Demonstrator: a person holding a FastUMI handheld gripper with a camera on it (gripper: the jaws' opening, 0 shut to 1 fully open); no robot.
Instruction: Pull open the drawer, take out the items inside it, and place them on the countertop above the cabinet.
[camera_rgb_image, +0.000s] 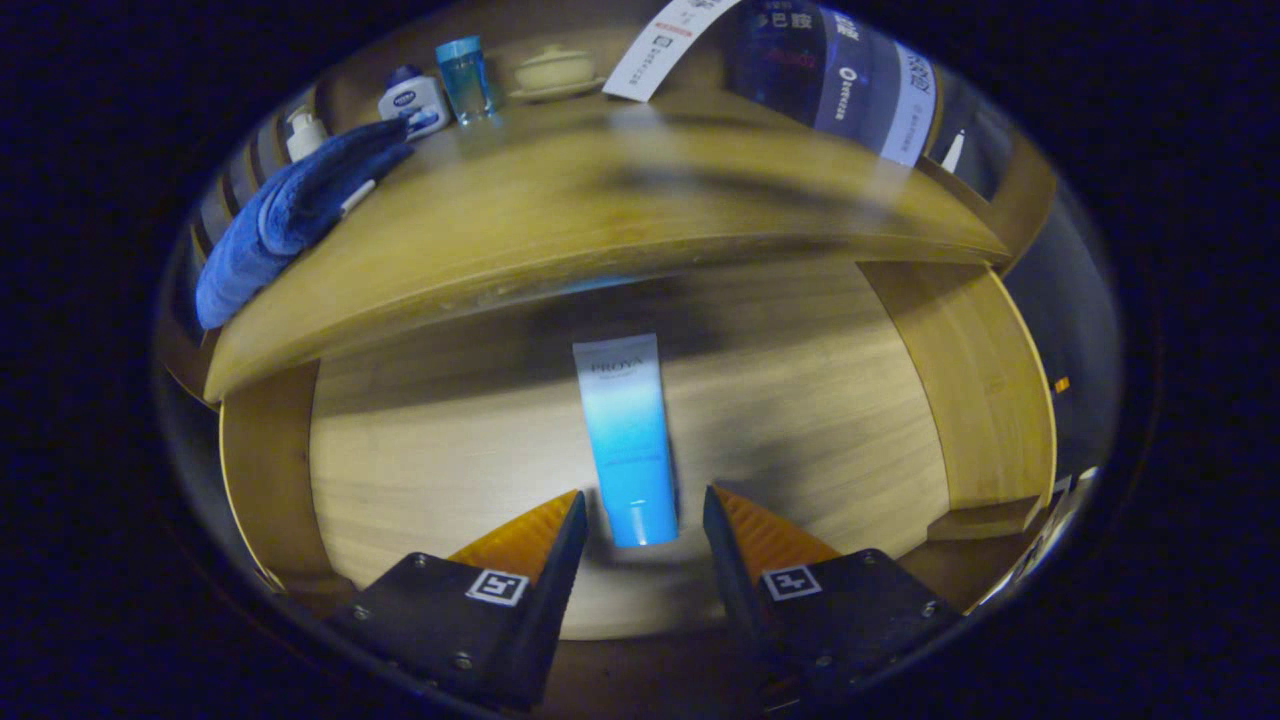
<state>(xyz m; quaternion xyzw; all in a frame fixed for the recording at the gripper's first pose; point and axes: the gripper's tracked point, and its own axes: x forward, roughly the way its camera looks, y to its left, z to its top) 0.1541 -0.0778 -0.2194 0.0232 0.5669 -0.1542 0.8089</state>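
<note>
Two parted fingers (578, 525) flank the "PROYA" tube (627, 440).

Open wooden drawer (270, 470), pulled out below the countertop (560, 240): holds one blue-and-white tube (627, 440) lying flat on the drawer floor, cap end toward the gripper (644, 510), whose fingers stand apart on either side of the cap without touching it. Countertop, left rear: folded blue towel (290, 215), white pump bottle (303, 132), small white bottle with dark cap (413, 100), clear blue tumbler (465, 78), cream lidded dish (553, 72).
</note>
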